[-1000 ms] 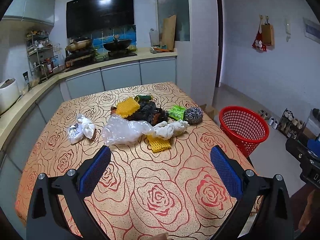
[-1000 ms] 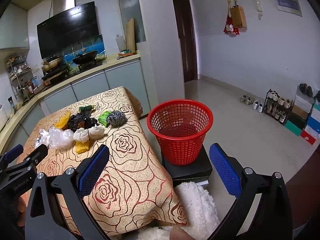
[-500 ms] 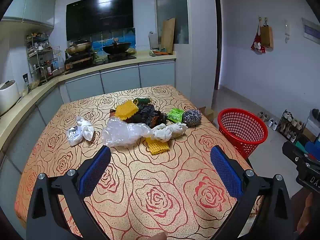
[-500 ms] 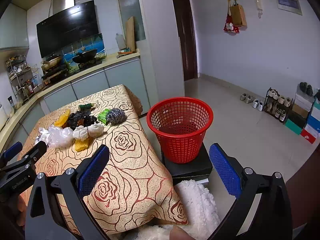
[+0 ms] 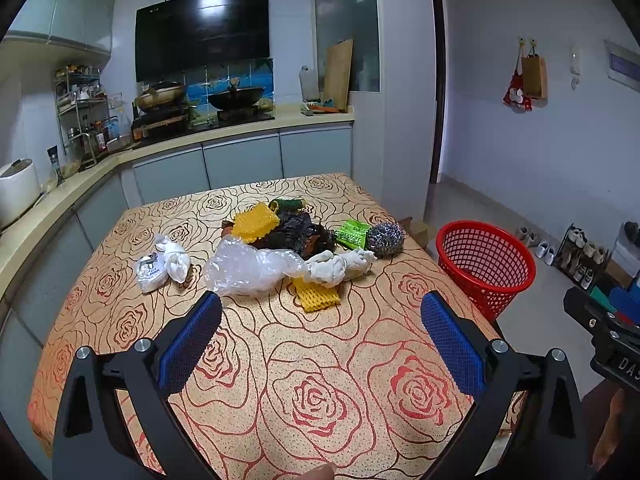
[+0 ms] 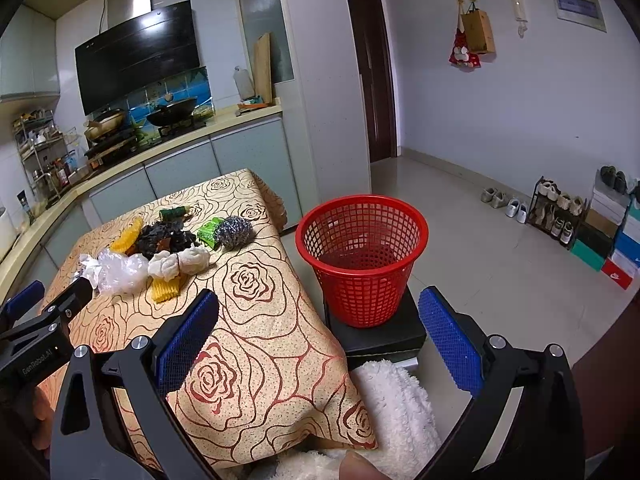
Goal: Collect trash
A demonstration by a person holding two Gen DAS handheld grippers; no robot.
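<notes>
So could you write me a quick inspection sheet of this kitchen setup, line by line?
Surface: table under a rose-patterned cloth.
Job's things: trash pile mid-table, with clear plastic bag, yellow foam net, steel scourer, green wrapper; red basket on a black box beside the table, seemingly empty.
Clutter: white fluffy fabric.
Grippers: left gripper and right gripper both open, holding nothing.
Cables: nothing seen.
Surroundings: stove, woks, shoe rack.
</notes>
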